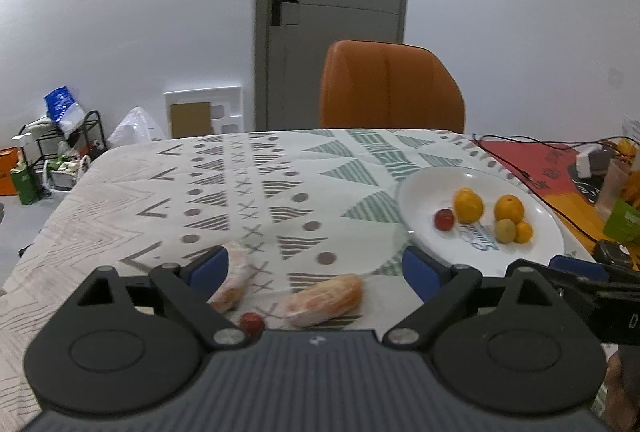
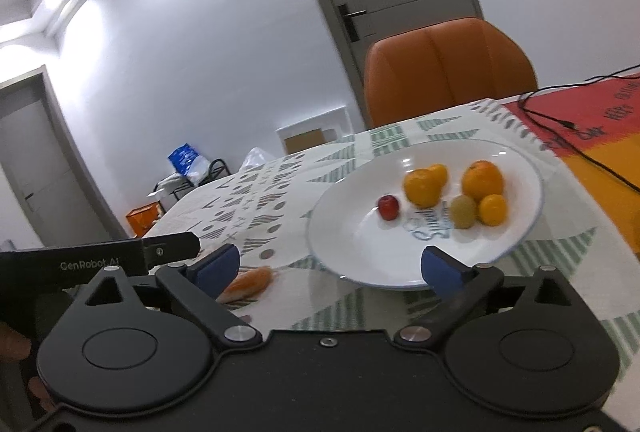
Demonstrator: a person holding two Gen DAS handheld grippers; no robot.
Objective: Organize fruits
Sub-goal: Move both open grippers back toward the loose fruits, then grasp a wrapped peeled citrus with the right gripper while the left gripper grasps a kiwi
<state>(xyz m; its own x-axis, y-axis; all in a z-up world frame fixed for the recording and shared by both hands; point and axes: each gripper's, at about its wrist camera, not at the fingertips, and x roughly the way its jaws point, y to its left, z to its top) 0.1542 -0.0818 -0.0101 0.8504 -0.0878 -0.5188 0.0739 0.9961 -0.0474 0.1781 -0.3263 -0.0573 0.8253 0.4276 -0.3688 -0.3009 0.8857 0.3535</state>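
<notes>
Small red fruit (image 1: 251,322) lies on the desk (image 1: 120,200) between the left tool (image 1: 316,272) tips (spread wide, empty), near its base; the right tool (image 2: 330,270), also open and empty, faces the round white plate (image 2: 344,232).

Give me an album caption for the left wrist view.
Open hand-held gripper over wrapped fruits beside a fruit plate.

Three oranges (image 1: 468,205), two red fruits (image 1: 444,219), one green fruit (image 1: 505,230), two wrapped buns (image 1: 324,299), one plate (image 1: 420,192).
</notes>
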